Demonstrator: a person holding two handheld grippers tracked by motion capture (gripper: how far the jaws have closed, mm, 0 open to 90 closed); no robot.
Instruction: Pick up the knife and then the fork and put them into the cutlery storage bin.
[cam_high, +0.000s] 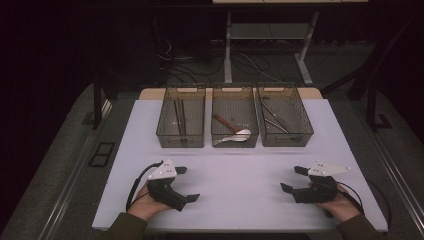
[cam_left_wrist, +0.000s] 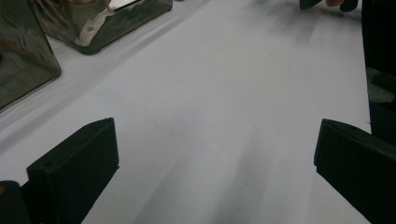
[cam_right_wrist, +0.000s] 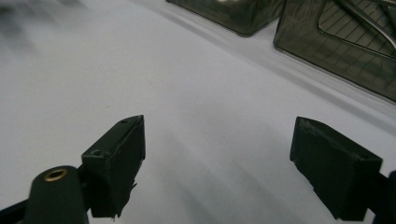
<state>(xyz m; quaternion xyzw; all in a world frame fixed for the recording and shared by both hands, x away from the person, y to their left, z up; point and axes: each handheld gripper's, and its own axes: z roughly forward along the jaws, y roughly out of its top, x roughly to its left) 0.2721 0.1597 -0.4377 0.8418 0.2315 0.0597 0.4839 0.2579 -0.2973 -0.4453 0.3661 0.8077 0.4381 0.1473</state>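
Three smoky clear bins stand in a row at the back of the white table (cam_high: 240, 170). The left bin (cam_high: 181, 118) holds brown chopsticks (cam_high: 179, 116). In the middle bin (cam_high: 234, 117) lie a wooden-handled utensil and a white spoon (cam_high: 239, 135). The right bin (cam_high: 283, 115) holds metal utensils (cam_high: 274, 117). My left gripper (cam_high: 187, 184) rests at the front left, jaws wide apart and empty, also seen as the left gripper (cam_left_wrist: 215, 158). My right gripper (cam_high: 292, 179) sits at the front right, open and empty, also the right gripper (cam_right_wrist: 217, 154).
A broad stretch of bare table lies between the grippers and the bins. Cables trail from each gripper toward the table's front edge. Beyond the table stand a desk frame (cam_high: 265, 40) and floor cables in the dark.
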